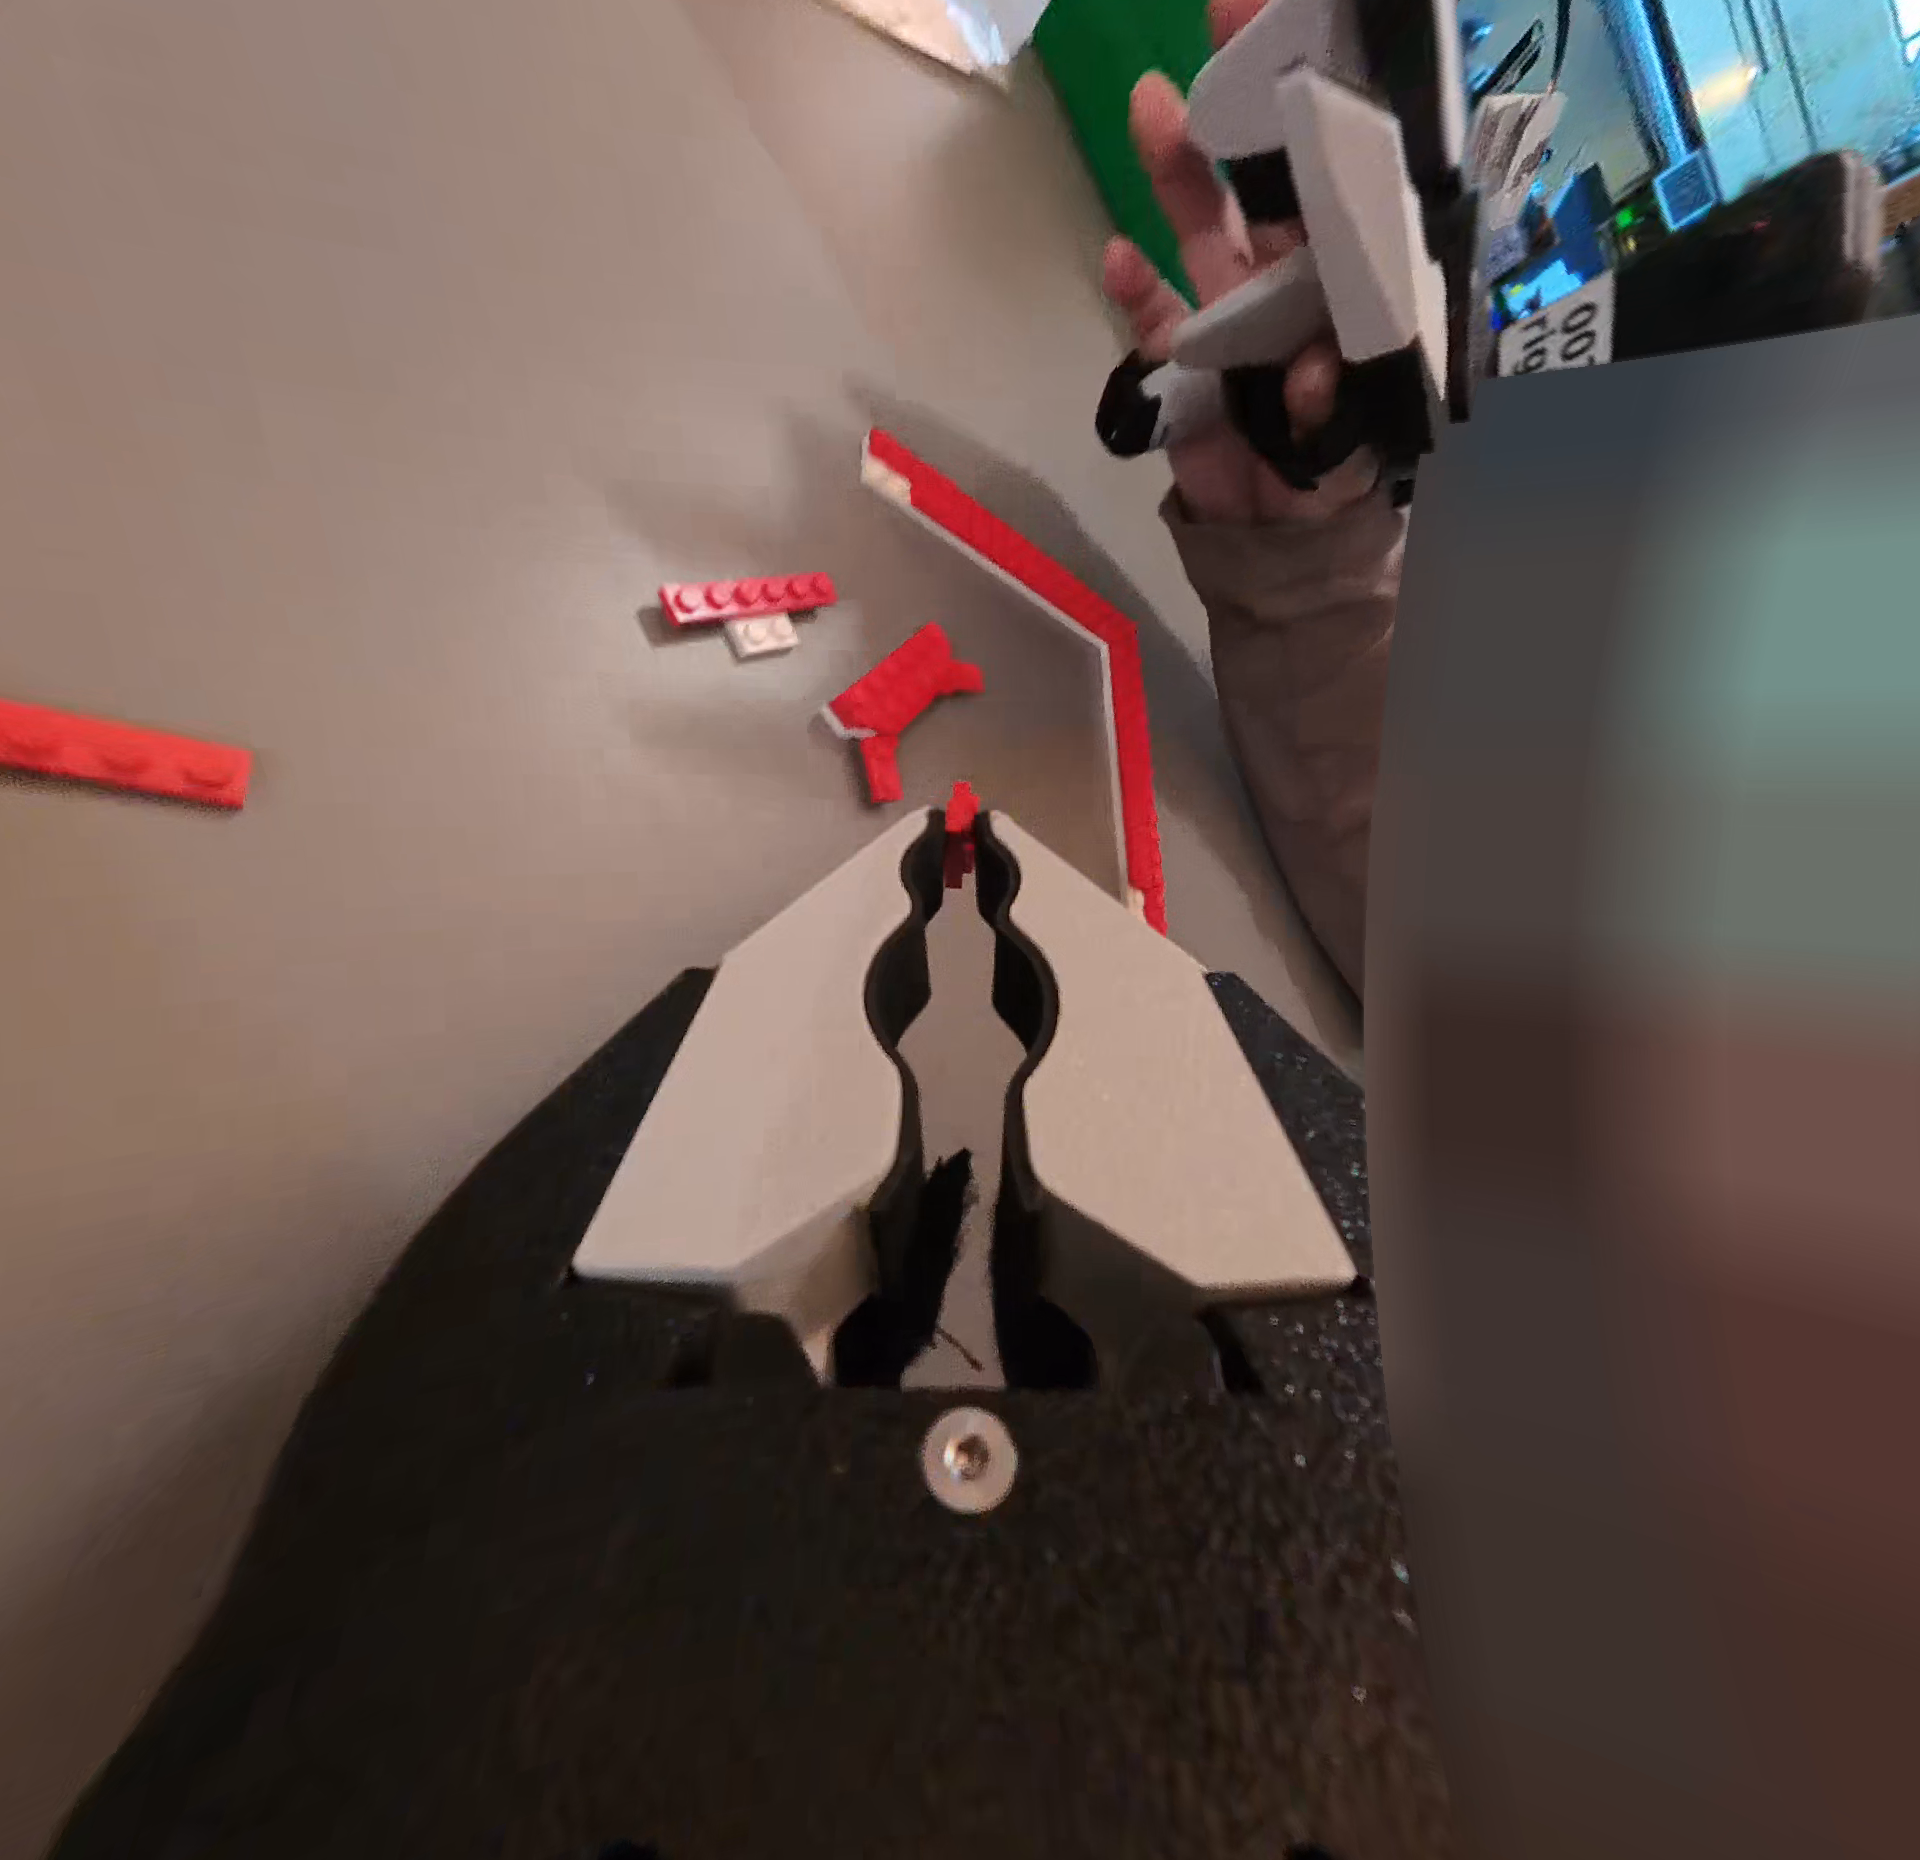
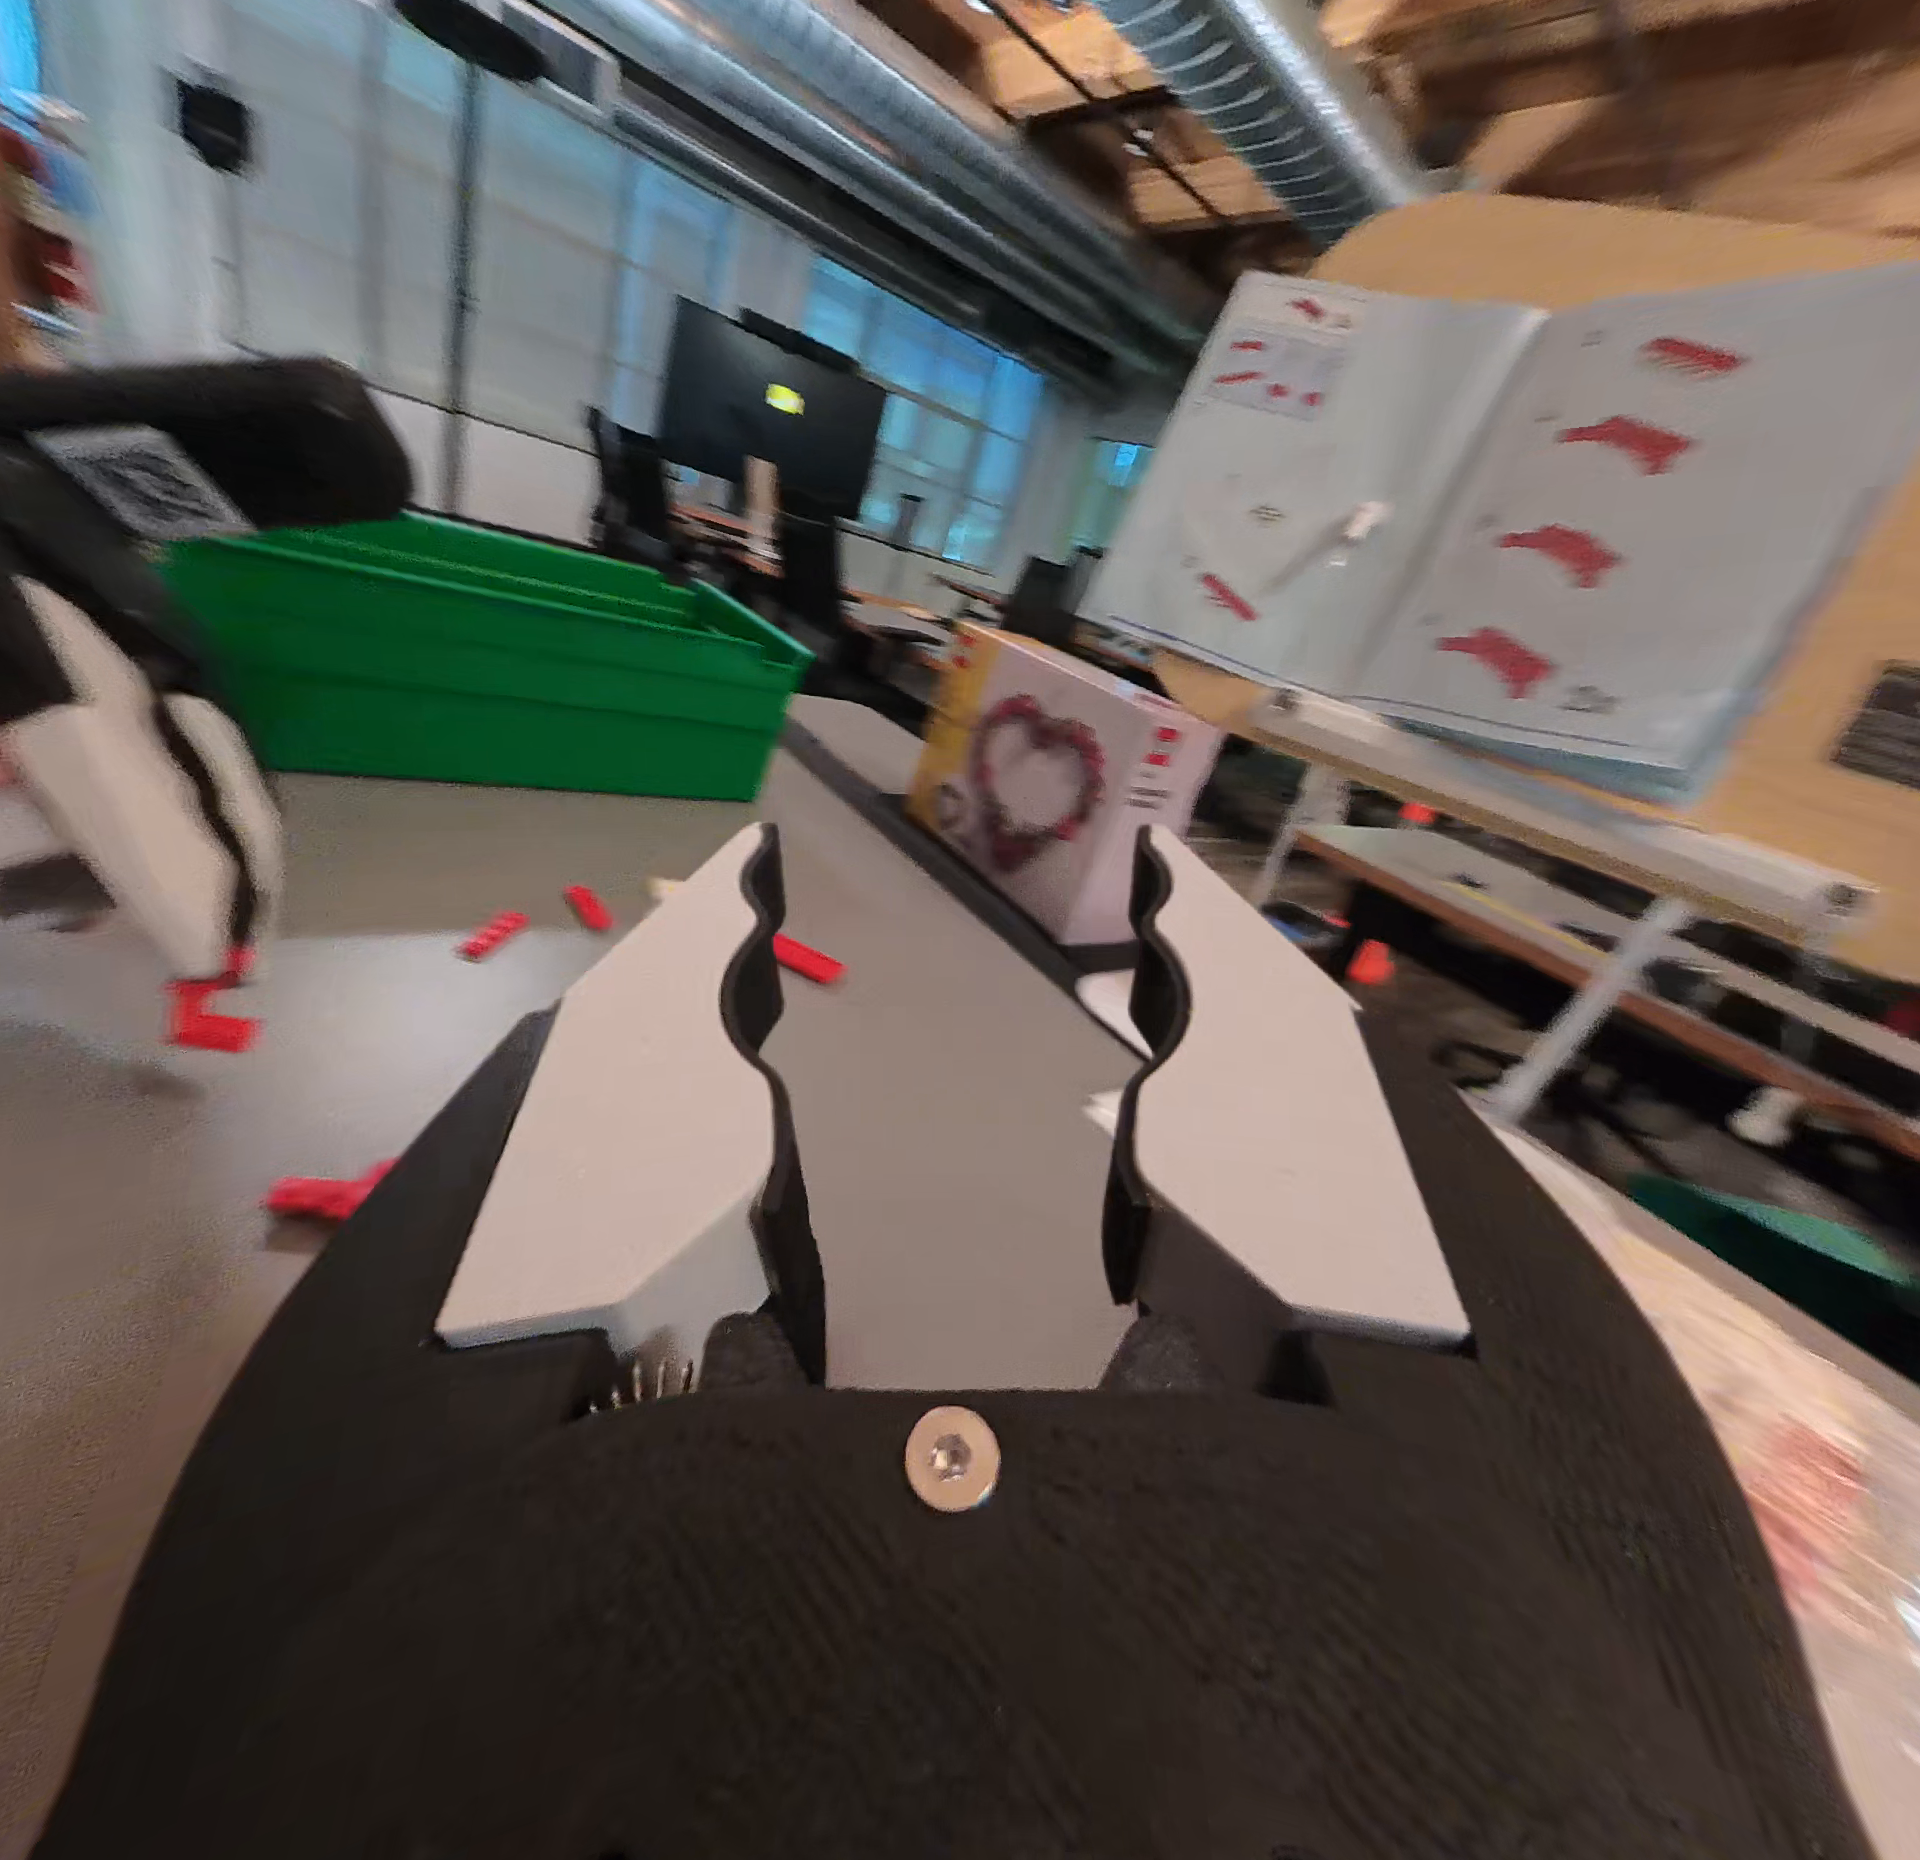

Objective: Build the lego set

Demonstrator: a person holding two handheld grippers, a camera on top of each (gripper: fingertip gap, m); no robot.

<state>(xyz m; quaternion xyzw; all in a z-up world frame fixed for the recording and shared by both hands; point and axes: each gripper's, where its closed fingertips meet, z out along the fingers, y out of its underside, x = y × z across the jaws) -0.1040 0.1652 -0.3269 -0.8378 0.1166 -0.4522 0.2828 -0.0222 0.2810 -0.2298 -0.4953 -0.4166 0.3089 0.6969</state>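
Left gripper (image 1: 961, 823) jaws pinching small red piece (image 1: 962, 804) at tips; could slip. Right gripper (image 2: 956, 865) jaws open, empty.

Left gripper (image 1: 958, 823): jaws nearly closed, tips pinching a small red piece (image 1: 960, 809), pointed down at the table. Right gripper (image 2: 956, 854): jaws spread wide, nothing between them, raised and aimed roughly level. From the left wrist view it sits ahead and to the right, gripped by a hand (image 1: 1205, 283) with fingers around the handle.
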